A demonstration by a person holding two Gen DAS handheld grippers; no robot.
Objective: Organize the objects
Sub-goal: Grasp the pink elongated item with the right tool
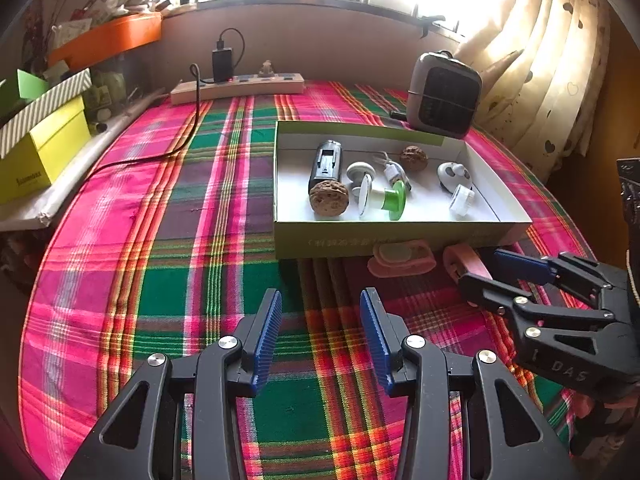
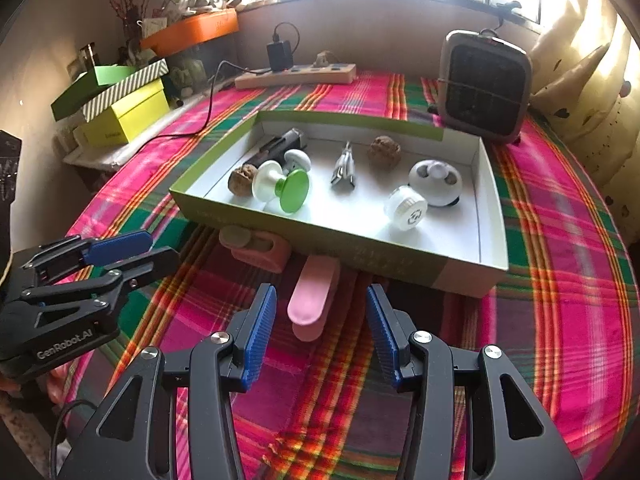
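I am holding my left gripper (image 1: pixel 320 336) and right gripper (image 2: pixel 322 332) spread wide, facing a box (image 2: pixel 486 216) containing two walnuts (image 2: pixel 384 152), with two pink holders (image 2: pixel 310 300) lying outside.

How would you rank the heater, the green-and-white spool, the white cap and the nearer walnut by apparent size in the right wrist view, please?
1. heater
2. green-and-white spool
3. white cap and nearer walnut: these look about alike, so I would not rank them.

Table with plaid cloth (image 1: pixel 160 280) fills the frame. On it: open box (image 1: pixel 400 236) center-right, two pink items (image 2: pixel 312 300) at its near edge. Power strip (image 1: pixel 240 88) top center, heater (image 1: pixel 444 96) upper right, yellow box (image 1: pixel 44 152) far left.
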